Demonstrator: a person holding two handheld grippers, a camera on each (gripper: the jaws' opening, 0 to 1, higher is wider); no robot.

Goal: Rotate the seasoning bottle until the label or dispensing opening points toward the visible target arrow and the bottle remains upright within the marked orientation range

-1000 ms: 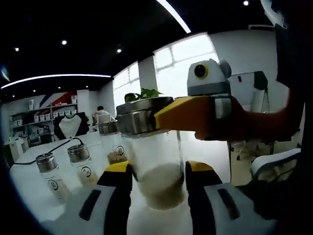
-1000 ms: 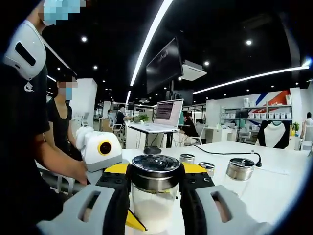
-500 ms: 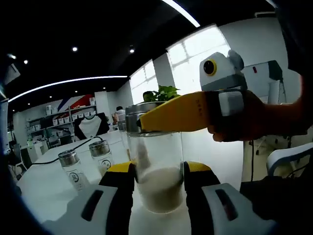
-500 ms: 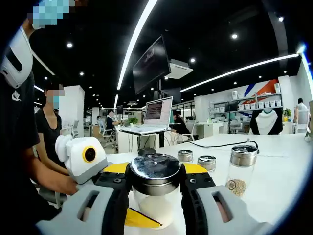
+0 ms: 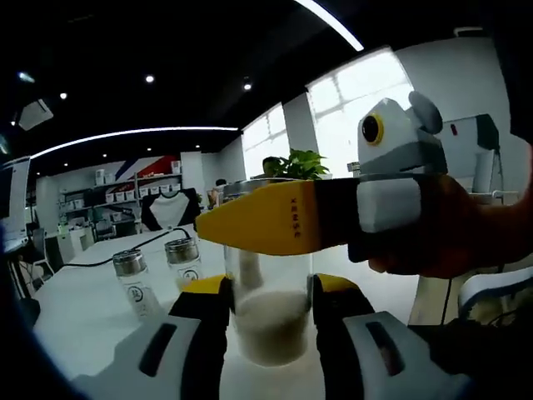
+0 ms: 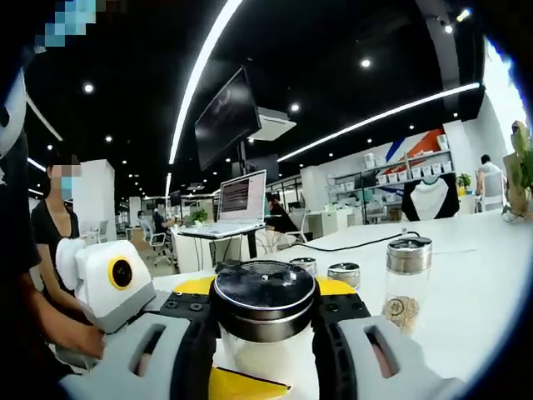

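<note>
- Currently seasoning bottle (image 5: 271, 321) stands upright on white table (image 5: 83, 308), left gripper (image 5: 268, 292) pinching its glass body, right gripper (image 6: 265, 312) clamped on its metal lid (image 6: 264, 292).
- Hold body firm, twist at lid only, keep axis vertical.
- No target arrow visible; label side can't tell.
- Spare bottles (image 5: 133, 279) stand apart, left.

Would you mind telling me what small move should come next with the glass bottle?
Probably a slight further twist by the right gripper, clamped on the glass seasoning bottle's steel lid, while the left gripper steadies the body upright; no label or arrow shows yet.
</note>
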